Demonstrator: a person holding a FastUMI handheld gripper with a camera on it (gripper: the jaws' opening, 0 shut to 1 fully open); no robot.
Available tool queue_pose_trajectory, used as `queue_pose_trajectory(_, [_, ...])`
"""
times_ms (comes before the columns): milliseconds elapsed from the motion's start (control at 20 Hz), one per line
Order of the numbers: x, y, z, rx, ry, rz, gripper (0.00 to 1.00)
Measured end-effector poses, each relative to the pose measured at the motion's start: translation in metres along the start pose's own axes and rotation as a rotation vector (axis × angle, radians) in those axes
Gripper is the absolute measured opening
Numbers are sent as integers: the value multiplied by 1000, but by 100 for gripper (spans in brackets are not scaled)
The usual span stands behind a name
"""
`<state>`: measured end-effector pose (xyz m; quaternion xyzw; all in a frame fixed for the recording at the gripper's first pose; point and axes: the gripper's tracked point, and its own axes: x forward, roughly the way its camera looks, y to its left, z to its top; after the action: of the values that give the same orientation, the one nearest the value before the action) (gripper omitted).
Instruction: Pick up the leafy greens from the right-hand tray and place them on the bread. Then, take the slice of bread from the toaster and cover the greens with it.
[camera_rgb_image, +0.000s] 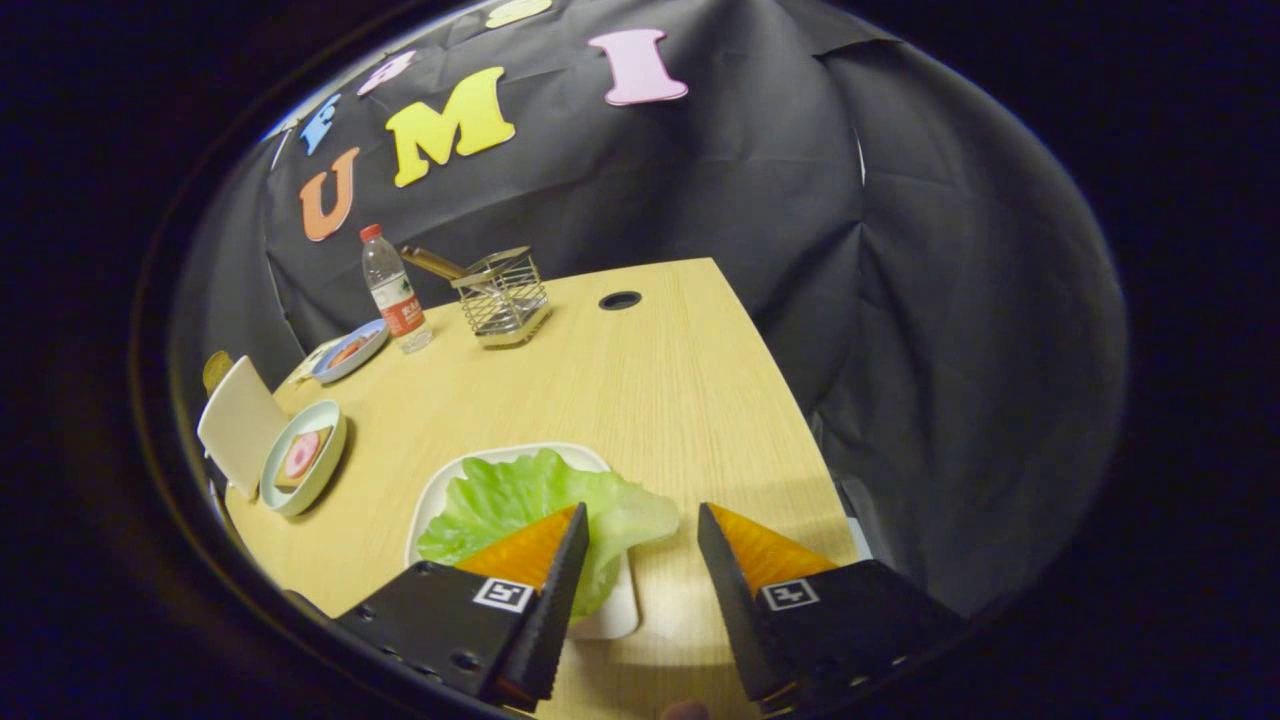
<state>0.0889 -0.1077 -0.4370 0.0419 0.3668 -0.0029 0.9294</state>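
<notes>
At far left stands the toaster (240, 425), beside it a bowl (304, 457) holding bread (303, 456). The greens (530, 510) lie on their tray (620, 612) under my left fingertip; my gripper (640, 522) is spread wide, pinching nothing.

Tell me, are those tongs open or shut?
Open. The tongs stand spread, a gap of bare table between the tips, one over the lettuce leaf.

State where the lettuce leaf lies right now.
In the gripper view, the lettuce leaf lies on a white tray, under the open gripper; one finger overlaps the leaf, the other sits beside it.
</notes>
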Motion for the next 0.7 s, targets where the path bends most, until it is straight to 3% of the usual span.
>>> queue_pose_trajectory(400, [-8, 7, 15, -17, -45, -55, 2])
queue_pose_trajectory(700, [-26, 14, 35, 7, -94, -32, 2])
